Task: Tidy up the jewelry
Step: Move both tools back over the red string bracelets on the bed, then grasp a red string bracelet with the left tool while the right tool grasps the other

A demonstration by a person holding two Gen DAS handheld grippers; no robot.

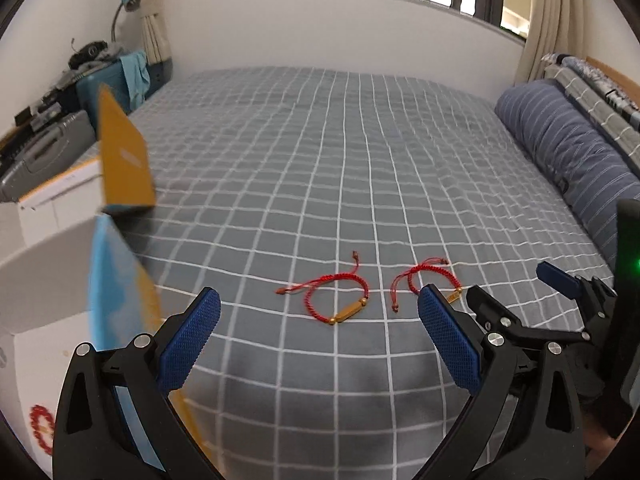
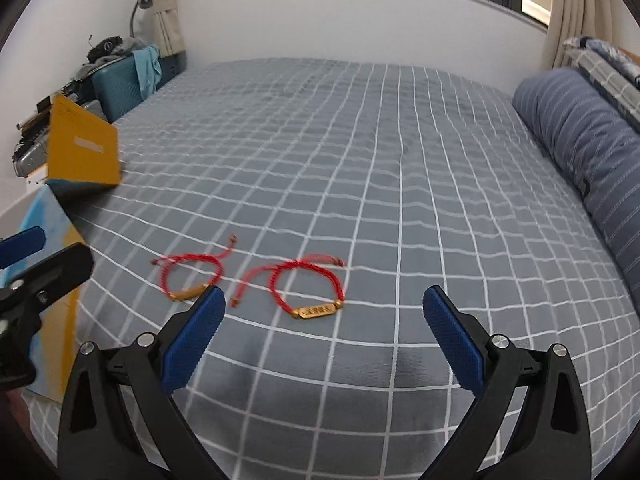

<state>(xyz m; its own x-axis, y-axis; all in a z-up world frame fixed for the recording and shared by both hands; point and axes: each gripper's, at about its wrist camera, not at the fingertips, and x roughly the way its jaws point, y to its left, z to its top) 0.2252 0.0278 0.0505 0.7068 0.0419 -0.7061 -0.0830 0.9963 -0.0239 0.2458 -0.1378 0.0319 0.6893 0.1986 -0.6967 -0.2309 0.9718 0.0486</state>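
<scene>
Two red cord bracelets with gold bars lie side by side on the grey checked bedsheet (image 1: 320, 140). The left bracelet (image 1: 338, 300) (image 2: 192, 276) and the right bracelet (image 1: 424, 280) (image 2: 308, 292) are a little apart. A yellow and blue box with its lid raised (image 1: 124, 160) (image 2: 82, 148) stands at the left edge of the bed. My left gripper (image 1: 320, 320) is open and empty, just short of the left bracelet. My right gripper (image 2: 324, 316) is open and empty, just short of the right bracelet. The right gripper shows at the right of the left wrist view (image 1: 516, 288).
A blue striped pillow (image 1: 568, 148) (image 2: 580, 136) lies along the right side of the bed. A white box with a red beaded bracelet (image 1: 42, 432) in it sits at the lower left. Suitcases and clutter (image 1: 92, 80) stand beside the bed at the far left.
</scene>
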